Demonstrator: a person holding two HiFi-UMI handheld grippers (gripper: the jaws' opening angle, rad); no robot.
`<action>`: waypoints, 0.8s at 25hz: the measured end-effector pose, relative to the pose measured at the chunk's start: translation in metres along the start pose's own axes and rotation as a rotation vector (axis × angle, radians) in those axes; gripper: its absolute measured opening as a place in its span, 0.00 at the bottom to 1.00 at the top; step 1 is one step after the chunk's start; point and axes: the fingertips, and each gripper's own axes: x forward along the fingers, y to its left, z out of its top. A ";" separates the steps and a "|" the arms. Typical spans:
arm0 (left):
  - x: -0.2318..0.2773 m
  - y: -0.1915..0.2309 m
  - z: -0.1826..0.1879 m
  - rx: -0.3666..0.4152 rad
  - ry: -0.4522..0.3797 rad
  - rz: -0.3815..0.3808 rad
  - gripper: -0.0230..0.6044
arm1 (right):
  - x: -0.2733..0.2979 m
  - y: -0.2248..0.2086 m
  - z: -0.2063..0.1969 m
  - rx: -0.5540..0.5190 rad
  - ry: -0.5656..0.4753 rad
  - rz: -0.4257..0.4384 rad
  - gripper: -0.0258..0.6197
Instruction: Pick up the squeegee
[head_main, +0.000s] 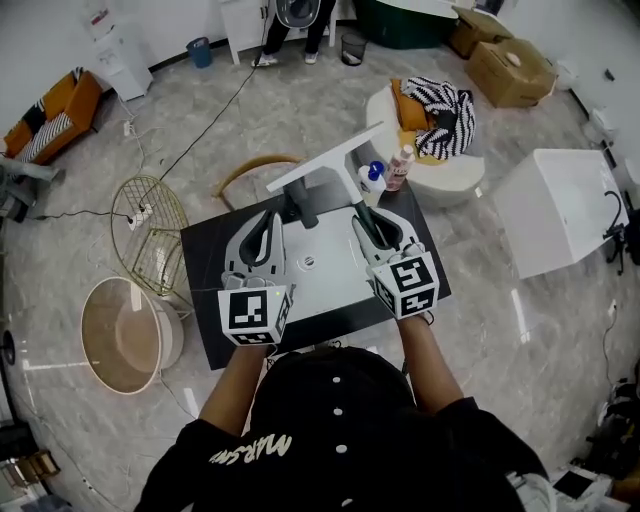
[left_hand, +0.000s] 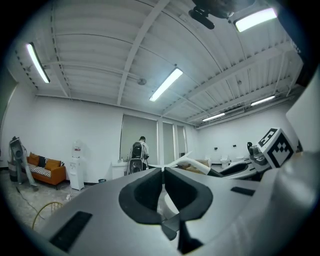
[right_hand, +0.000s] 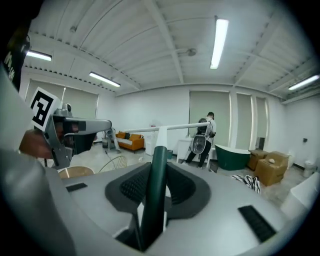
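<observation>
Squeegee (head_main: 330, 158) hangs above the bench (head_main: 215, 290), its handle clamped in the right gripper (head_main: 372, 225); the left gripper (head_main: 268, 225) is closed and empty.

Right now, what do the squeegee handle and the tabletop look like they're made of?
The squeegee handle is dark green and smooth with a slight sheen, so probably plastic. The tabletop is black and glossy and reflects light. It could be glass or lacquer; I can't tell which.

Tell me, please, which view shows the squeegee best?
Head view: the squeegee shows nearly whole, blade and green handle. The right gripper view shows mostly its clamped handle; the left gripper view, only a blade end.
</observation>
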 end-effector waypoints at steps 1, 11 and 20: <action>0.001 0.002 0.004 0.003 -0.008 0.002 0.07 | 0.000 -0.001 0.009 0.002 -0.034 -0.011 0.18; 0.002 -0.001 0.025 0.020 -0.041 0.020 0.07 | -0.023 -0.007 0.073 0.010 -0.296 -0.100 0.18; -0.008 -0.018 0.027 0.029 -0.044 0.003 0.07 | -0.046 -0.002 0.084 0.022 -0.372 -0.111 0.18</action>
